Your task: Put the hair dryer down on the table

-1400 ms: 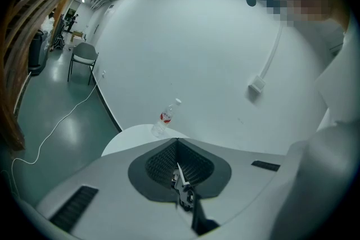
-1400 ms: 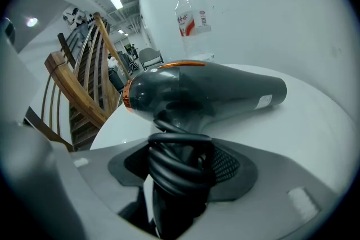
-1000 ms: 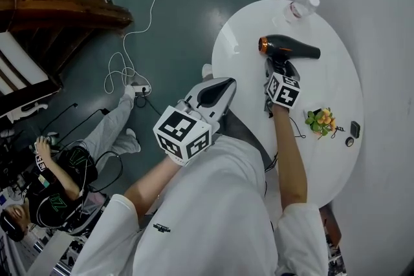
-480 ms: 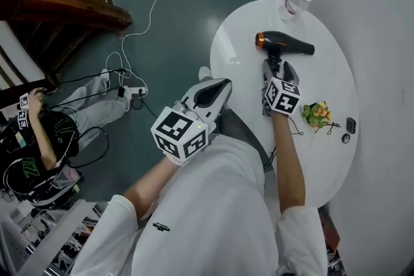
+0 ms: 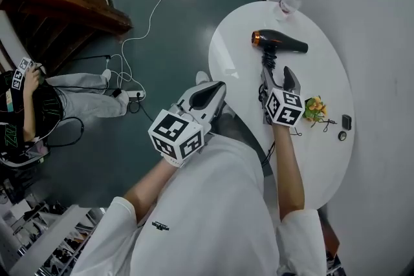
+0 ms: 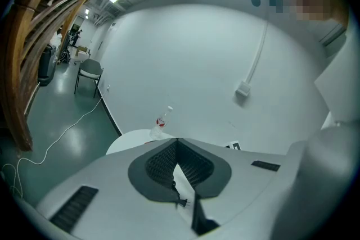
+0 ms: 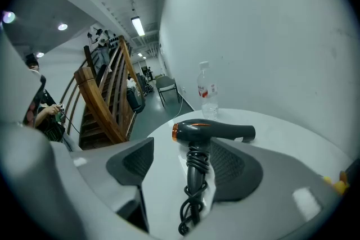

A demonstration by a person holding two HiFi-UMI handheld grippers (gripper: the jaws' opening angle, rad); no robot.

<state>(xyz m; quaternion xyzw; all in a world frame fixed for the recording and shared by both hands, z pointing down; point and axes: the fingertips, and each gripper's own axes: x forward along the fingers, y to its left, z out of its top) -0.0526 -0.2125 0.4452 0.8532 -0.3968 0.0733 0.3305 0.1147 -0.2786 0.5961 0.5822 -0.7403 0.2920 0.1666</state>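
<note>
A black hair dryer (image 5: 279, 42) with an orange rear ring lies on its side on the round white table (image 5: 323, 158), its cord wound round the handle. My right gripper (image 5: 277, 73) stands open just behind it, a jaw on each side of the handle's end. In the right gripper view the hair dryer (image 7: 214, 131) rests on the table (image 7: 281, 129) and its handle runs back between the pads of the right gripper (image 7: 188, 150), gripped by neither. My left gripper (image 5: 218, 86) hangs shut and empty over the floor, left of the table's edge; its tips meet in the left gripper view (image 6: 177, 141).
A clear water bottle (image 5: 289, 4) stands at the table's far edge. A small orange and green plant (image 5: 315, 108) and two small dark items (image 5: 346, 121) lie right of my right gripper. A power strip and white cable (image 5: 129, 92) lie on the floor, and a seated person (image 5: 26, 106) is at far left.
My right gripper's jaws have spread and drawn back a little from the hair dryer's handle, leaving the dryer lying on the table. The left gripper stays as it was.
</note>
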